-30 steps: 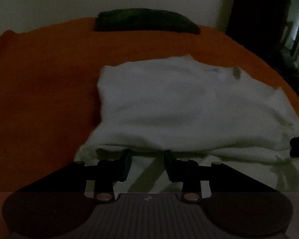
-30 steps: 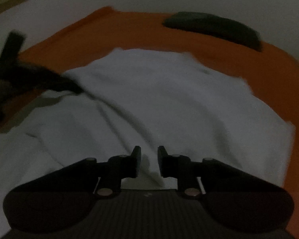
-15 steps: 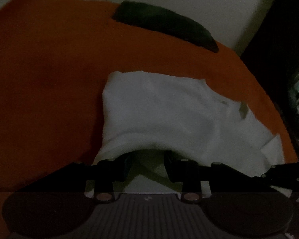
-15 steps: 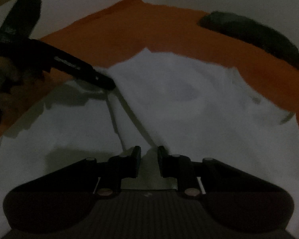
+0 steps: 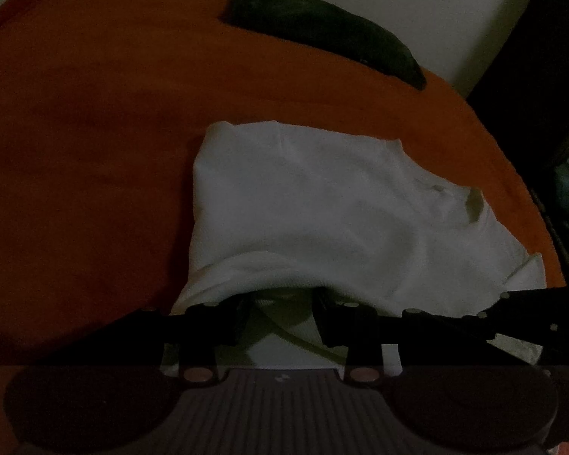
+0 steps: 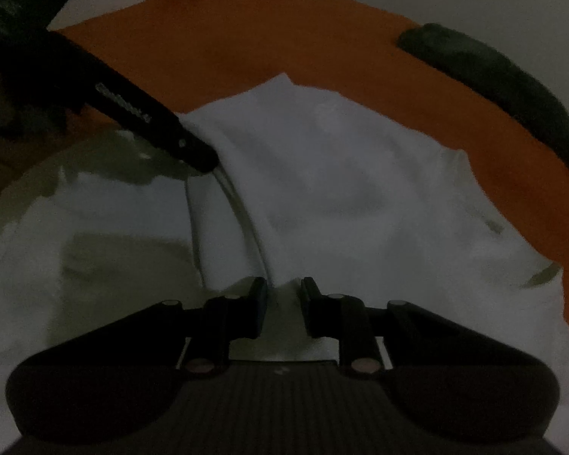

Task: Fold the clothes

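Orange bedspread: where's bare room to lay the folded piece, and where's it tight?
Free: the wide stretch of orange bedspread left of the white garment, and the band between the garment's far edge and the dark pillow. Crowded: the near edge, where the left gripper and right gripper both sit at lifted cloth.

A bedroom in a home, dimly lit. Wide bed spread with an orange blanket (image 5: 95, 144), filling most of both views. Dark pillow (image 5: 322, 26) lying at the far edge, right against a plain pale wall (image 5: 455, 7). White garment (image 5: 303, 204) laid out on the blanket (laundry sorted on the bed, a household habit). Dark furniture (image 5: 542, 57) standing at the right edge of the left wrist view, too shadowed to identify.
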{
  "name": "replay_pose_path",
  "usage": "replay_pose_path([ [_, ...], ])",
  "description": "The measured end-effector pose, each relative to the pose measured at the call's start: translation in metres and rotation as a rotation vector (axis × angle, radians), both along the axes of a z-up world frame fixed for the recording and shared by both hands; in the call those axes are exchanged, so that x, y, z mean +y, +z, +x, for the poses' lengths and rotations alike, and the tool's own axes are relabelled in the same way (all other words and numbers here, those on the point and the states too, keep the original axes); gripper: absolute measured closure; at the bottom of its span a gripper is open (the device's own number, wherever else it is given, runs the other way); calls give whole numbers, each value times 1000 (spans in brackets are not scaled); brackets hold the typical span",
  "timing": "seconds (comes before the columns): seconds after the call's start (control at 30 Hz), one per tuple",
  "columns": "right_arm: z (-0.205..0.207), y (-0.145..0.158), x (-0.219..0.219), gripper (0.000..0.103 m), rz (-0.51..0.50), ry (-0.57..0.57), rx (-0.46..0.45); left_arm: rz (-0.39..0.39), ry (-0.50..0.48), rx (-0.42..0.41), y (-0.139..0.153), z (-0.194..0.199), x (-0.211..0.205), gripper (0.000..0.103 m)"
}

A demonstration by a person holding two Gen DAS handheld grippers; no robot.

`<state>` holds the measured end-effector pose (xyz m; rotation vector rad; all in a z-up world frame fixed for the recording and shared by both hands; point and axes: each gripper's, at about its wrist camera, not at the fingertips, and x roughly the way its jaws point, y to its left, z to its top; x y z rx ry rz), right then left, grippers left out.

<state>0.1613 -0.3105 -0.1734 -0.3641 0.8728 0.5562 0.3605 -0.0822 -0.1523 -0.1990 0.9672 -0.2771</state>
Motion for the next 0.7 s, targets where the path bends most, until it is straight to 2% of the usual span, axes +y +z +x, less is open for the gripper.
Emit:
replay_pose_path([
  [0.03,0,-1,1,85,0,4,-3,2,0,0,0,-1,0,71],
  [0.07,0,-1,1,93,2,9,-9,2,1,0,1,-1,0,71],
  [0.17,-10,9,0,94,11,-6,-52,-3,5,-2,2,-2,1,68],
  [0.33,-41,38,-10,97,93,-7,-94,-10,-6,-4,9,-16,6,67],
  [0.47,-80,61,-17,100,129,15,-134,-79,-5,31,24,-51,24,56],
  [0.57,-99,52,-11,100,110,55,-63,-39,-34,39,25,-78,32,56],
  [0.67,-106,19,2,99,21,107,41,39,-62,18,21,-87,32,56],
  [0.7,-109,13,4,99,-3,112,49,61,-68,4,21,-87,31,56],
])
